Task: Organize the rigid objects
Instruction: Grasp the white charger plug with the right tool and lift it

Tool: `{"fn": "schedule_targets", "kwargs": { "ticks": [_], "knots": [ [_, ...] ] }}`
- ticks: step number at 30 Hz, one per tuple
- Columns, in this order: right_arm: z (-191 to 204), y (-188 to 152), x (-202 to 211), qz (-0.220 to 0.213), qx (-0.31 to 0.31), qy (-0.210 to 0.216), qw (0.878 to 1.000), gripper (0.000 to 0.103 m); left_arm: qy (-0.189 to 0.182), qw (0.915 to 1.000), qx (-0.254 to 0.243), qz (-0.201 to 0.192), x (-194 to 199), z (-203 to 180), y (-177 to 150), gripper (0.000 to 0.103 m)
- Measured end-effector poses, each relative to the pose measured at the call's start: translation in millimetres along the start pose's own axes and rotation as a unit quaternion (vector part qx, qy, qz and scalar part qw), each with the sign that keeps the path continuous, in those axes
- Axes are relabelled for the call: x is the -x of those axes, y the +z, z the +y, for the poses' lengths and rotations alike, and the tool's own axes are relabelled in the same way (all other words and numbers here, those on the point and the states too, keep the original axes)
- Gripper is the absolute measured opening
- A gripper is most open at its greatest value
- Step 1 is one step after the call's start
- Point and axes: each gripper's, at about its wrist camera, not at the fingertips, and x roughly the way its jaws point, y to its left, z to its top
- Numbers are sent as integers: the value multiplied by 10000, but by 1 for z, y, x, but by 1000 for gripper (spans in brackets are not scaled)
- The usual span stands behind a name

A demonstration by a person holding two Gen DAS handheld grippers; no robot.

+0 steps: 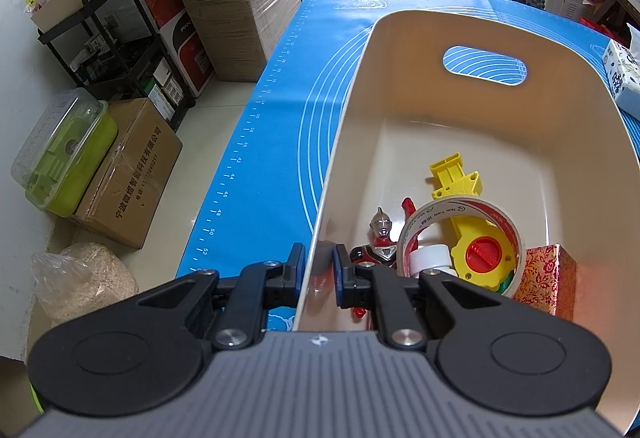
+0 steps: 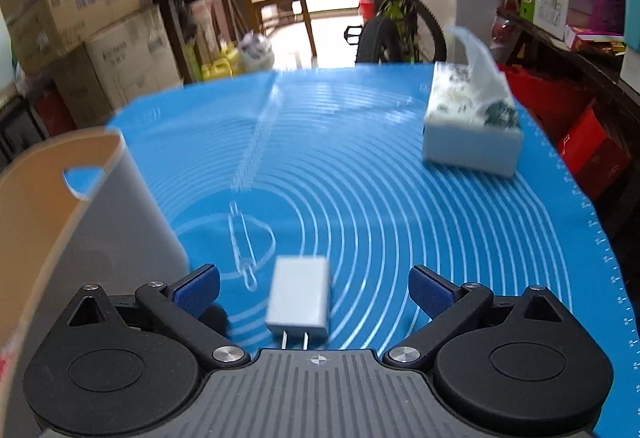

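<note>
table covered by a blue silicone baking mat (image 2: 360,165) printed with white concentric rings, a rolling-pin drawing and ruler marks along its edges. directly on it: cream plastic storage bin (image 1: 400,49) with an oval handle cutout, at the mat's left side; small white two-prong charger plug (image 2: 298,292) lying flat, prongs toward camera; white floral tissue pack (image 2: 472,125) at far right, well apart from the plug.

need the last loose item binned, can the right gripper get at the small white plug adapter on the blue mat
Probably yes: the right gripper is open, and the small white plug adapter lies flat between its fingers with bare blue mat around it and nothing blocking.
</note>
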Motion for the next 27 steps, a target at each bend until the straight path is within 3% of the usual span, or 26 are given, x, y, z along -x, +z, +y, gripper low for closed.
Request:
{"fn": "schedule_targets", "kwargs": {
  "ticks": [7, 14, 18, 20, 21, 22, 27],
  "knots": [
    [2, -11, -16, 207, 183, 1, 9996, 100, 0, 10000, -2, -1, 0, 0, 0, 17],
    [2, -14, -19, 103, 199, -130, 9997, 96, 5, 10000, -5, -1, 0, -1, 0, 17],
    [7, -16, -18, -11, 470, -341, 9983, 74, 7, 10000, -3, 1, 0, -1, 0, 17],
    [7, -15, -16, -56, 531, -334, 9980, 60, 9, 10000, -5, 0, 0, 0, 0, 17],
    [7, -14, -14, -69, 545, -335, 9979, 47, 6, 10000, -3, 1, 0, -1, 0, 17],
    [7, -13, -13, -72, 562, -385, 9976, 43, 5, 10000, -1, 1, 0, -1, 0, 17],
    [0, -10, -12, 24, 392, -354, 9986, 43, 0, 10000, 6, 5, -1, -1, 0, 17]
  ]
}}
